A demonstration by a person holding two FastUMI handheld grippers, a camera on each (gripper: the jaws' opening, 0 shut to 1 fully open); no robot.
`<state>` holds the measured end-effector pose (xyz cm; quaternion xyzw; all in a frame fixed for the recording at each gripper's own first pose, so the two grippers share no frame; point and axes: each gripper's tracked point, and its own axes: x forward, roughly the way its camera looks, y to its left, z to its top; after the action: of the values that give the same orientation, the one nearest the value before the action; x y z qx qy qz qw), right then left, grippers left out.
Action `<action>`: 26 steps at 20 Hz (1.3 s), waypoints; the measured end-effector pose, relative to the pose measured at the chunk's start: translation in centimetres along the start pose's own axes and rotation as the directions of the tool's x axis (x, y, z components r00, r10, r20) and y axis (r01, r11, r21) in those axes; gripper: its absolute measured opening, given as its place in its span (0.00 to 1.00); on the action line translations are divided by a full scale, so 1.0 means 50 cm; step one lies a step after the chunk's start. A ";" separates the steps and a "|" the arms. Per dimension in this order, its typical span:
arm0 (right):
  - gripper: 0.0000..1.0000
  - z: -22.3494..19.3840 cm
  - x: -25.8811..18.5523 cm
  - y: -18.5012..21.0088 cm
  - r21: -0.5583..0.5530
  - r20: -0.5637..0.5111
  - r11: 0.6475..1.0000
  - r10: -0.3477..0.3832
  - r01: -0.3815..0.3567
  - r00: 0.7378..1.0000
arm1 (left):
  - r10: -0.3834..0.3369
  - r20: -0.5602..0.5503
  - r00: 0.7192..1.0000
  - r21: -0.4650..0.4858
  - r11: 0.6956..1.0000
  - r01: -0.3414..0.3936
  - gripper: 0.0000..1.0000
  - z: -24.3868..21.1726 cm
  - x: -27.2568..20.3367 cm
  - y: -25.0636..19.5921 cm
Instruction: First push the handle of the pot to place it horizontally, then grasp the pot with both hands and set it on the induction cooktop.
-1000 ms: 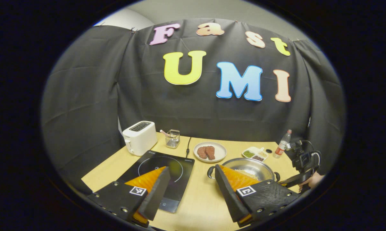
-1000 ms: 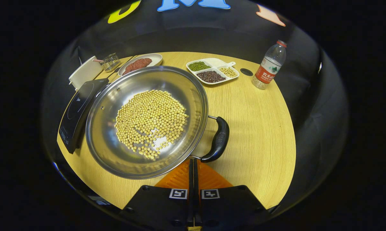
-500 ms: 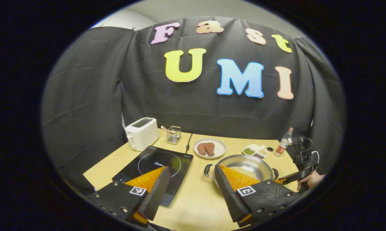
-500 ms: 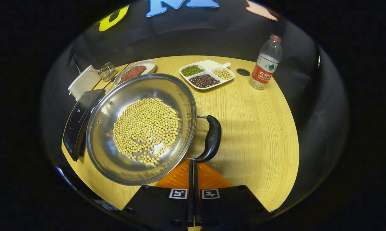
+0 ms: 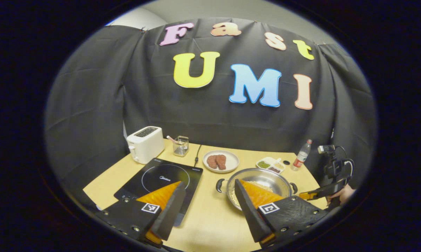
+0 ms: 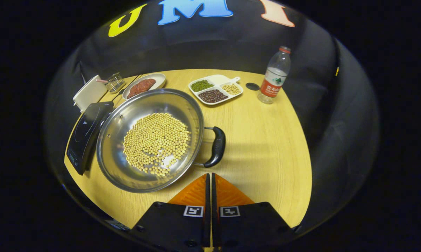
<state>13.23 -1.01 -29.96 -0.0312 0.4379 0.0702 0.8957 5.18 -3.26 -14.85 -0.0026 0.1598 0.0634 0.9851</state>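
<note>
Pot [image 5: 257, 182] first, in the left gripper view: you see it on the wooden table [image 5: 210, 217], right of the induction cooktop [image 5: 161, 180] and apart from it, so the placing is not done. Your left gripper [image 5: 208, 201] hangs over the near table edge with its fingers spread wide and nothing between them; one finger lines up with the cooktop, the other overlaps the pot's near rim in the picture, though I judge it is above the pot and not touching. The pot's two side handles sit roughly left and right, which suggests the handle push is done or nearly so. Far right, you hold the right gripper [image 5: 319, 193] near the pot's right handle. Beyond stand a toaster [image 5: 144, 144], a small glass container [image 5: 180, 146], a plate of meat [image 5: 220, 161], a divided tray of beans [image 5: 270, 165] and a bottle [image 5: 300, 156].

In the right gripper view, the pot [image 6: 151, 140] holds a layer of soybeans [image 6: 156, 143] and lies just beside the cooktop [image 6: 86, 134], at its right edge. The pot's black handle [image 6: 215, 147] points toward you, and the right gripper [image 6: 209, 182] sits just short of it, fingers pressed together on nothing, tips clear of the handle.

What is left, as I judge it: open the right fingers, take a handle in each gripper, lift evenly so the beans stay put, and set the pot on the cooktop ring.
</note>
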 end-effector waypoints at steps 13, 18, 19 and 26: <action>0.98 0.106 -0.163 0.043 0.168 0.156 0.984 0.025 -0.051 0.988 | -0.296 -0.162 0.941 -0.153 0.950 0.272 0.87 -0.041 0.166 -0.037; 0.98 0.129 -0.124 0.047 0.217 0.131 0.972 0.058 -0.086 0.990 | -0.300 -0.254 0.920 -0.164 0.950 0.264 0.87 -0.081 0.257 -0.043; 0.98 0.131 -0.112 0.046 0.217 0.124 0.972 0.059 -0.085 0.991 | -0.294 -0.274 0.916 -0.166 0.952 0.256 0.87 -0.092 0.277 -0.043; 0.98 0.147 -0.007 0.002 0.217 0.075 0.974 0.041 -0.057 0.996 | -0.303 -0.404 0.863 -0.167 0.952 0.256 0.84 -0.182 0.387 -0.068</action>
<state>18.70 -0.07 -25.17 0.0810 0.4119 0.0447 0.9065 20.95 -4.44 -29.64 -0.0925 0.3644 -0.0738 0.9237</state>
